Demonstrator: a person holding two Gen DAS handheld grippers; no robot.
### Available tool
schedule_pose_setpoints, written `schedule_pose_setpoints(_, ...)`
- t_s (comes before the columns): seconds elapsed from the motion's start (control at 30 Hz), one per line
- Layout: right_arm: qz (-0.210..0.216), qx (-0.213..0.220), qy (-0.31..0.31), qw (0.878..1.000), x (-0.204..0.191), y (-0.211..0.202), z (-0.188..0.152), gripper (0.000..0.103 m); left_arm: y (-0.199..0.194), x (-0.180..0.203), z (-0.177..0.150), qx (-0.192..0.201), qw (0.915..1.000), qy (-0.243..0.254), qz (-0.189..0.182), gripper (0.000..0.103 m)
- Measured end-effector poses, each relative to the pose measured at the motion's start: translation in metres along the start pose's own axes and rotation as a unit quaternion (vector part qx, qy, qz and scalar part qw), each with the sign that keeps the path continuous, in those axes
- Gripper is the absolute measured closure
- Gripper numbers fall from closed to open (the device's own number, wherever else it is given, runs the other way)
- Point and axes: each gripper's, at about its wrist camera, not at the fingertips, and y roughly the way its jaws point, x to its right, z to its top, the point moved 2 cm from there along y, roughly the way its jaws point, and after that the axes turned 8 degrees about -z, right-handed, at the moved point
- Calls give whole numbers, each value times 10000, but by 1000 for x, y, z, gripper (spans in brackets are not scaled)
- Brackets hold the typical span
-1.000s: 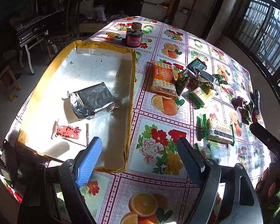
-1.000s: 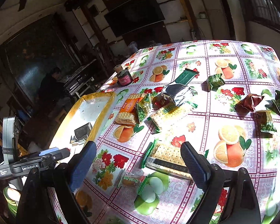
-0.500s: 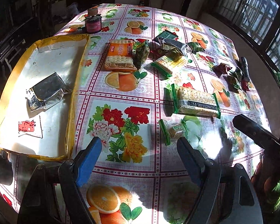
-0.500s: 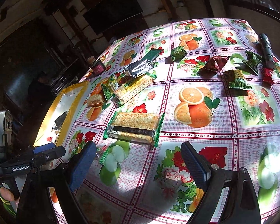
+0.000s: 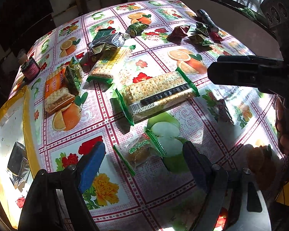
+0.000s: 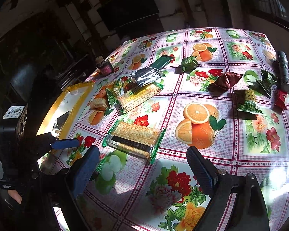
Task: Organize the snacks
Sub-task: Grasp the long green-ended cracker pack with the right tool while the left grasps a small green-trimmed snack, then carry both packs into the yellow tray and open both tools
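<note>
— While I hold both tools over the bench (image 5: pixel 212 119), what do you see from the left one?

— I see the left gripper (image 5: pixel 142 161) with its two blue pads wide apart and nothing between them. Just beyond the pads lies a small cake packet (image 5: pixel 138 152) with green ends. Behind it is a long cracker pack (image 5: pixel 156 94), lying flat with the barcode toward me. Farther back are a second cracker pack (image 5: pixel 109 63), an orange biscuit pack (image 5: pixel 56 88) and a silver packet (image 5: pixel 107 42).

— And the tray?

— The yellow tray (image 5: pixel 26 115) is at the left edge of the bench, and one foil bag (image 5: pixel 17 161) already lies inside it.

— What about my right side?

— The right gripper (image 6: pixel 142 165) is also open and empty. It hangs above the cloth, near the long cracker pack (image 6: pixel 134 137). At the far right I see several small wrapped sweets (image 6: pixel 247 101) near a black torch (image 6: pixel 283 71). A dark jar (image 6: pixel 105 67) stands at the back, beyond the tray.
</note>
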Motion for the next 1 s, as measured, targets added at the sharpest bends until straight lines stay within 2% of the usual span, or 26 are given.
schedule_pose_setpoints(0.03, -7, -10, -12, 10000, 0, 1, 2, 9, 6, 0, 1, -99, 9999, 41, 30, 25)
schedule_pose_setpoints(0.07, -2, -25, -29, 10000, 1, 3, 5, 9, 13, 0, 1, -218, 9997, 77, -2, 37)
schedule_pose_setpoints(0.17, 57, -92, -143, 9998, -2, 10, 11, 9, 15, -4, 4, -200, 9993, -11, -329, 49)
schedule_pose_setpoints(0.27, 202, -235, -553, 9980, -13, 23, 16, 9, 17, -6, 4, -181, 9991, 15, -391, 49)
schedule_pose_setpoints(0.37, 337, -418, -1289, 9902, -29, 40, 19, 9, 15, -7, 3, -153, 9988, 93, -457, 50)
schedule_pose_setpoints(0.53, 140, -830, -2272, 9702, -47, 79, 16, 9, 12, -14, 4, -104, 9975, 57, -701, 54)
schedule_pose_setpoints(0.57, 112, -906, -2390, 9667, -49, 86, 15, 9, 12, -16, 5, -92, 9971, 24, -755, 57)
schedule_pose_setpoints(0.6, 77, -964, -2490, 9637, -51, 92, 14, 9, 11, -18, 5, -79, 9971, -5, -751, 65)
schedule_pose_setpoints(0.7, -187, -917, -2846, 9541, -58, 101, 9, 9, 11, -21, 6, -76, 9968, -57, -800, 68)
schedule_pose_setpoints(0.73, -134, -919, -2811, 9552, -59, 100, 9, 12, 10, -20, 6, -70, 9969, -48, -779, 68)
schedule_pose_setpoints(0.77, -164, -874, -2772, 9567, -58, 97, 10, 20, 10, -20, 5, -67, 9971, -47, -753, 69)
schedule_pose_setpoints(0.8, -185, -842, -2711, 9587, -57, 95, 11, 32, 10, -19, 5, -70, 9972, -57, -741, 69)
schedule_pose_setpoints(0.83, -239, -819, -2621, 9613, -55, 92, 12, 39, 9, -19, 4, -72, 9972, -70, -739, 69)
schedule_pose_setpoints(0.87, -295, -811, -2521, 9638, -52, 90, 13, 53, 8, -19, 2, -76, 9972, -81, -743, 69)
schedule_pose_setpoints(1.0, -421, -761, -1973, 9765, -38, 81, 13, 53, 3, -19, -4, -41, 9976, -173, -664, 72)
